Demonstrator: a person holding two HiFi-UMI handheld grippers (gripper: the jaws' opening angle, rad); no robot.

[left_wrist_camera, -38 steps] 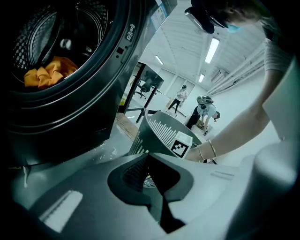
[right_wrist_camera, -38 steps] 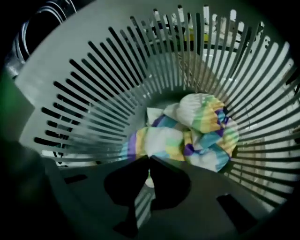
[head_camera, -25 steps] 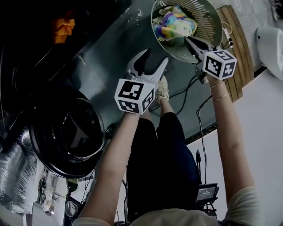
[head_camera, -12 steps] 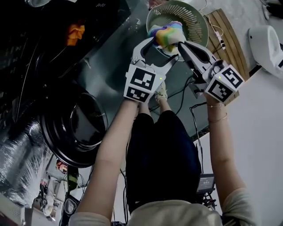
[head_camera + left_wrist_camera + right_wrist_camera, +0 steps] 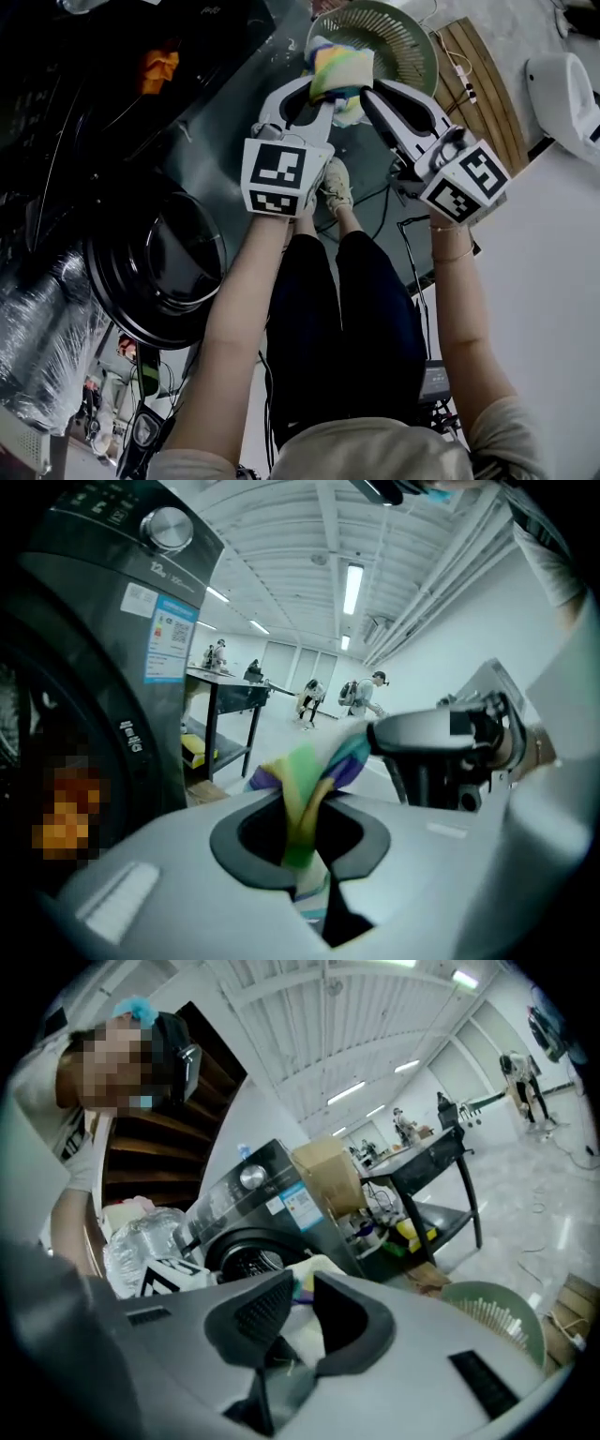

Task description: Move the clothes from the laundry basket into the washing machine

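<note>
Washing machine (image 5: 155, 267) open at your left, laundry basket (image 5: 398, 37) ahead: you've lifted the colourful garment (image 5: 339, 67) out of it, right gripper (image 5: 373, 94) pinching one side, left gripper (image 5: 307, 94) jaws closing onto the other, ready to carry across.

The person wears black trousers (image 5: 349, 309), a pale shirt (image 5: 375, 459) and a bracelet (image 5: 454, 255).
</note>
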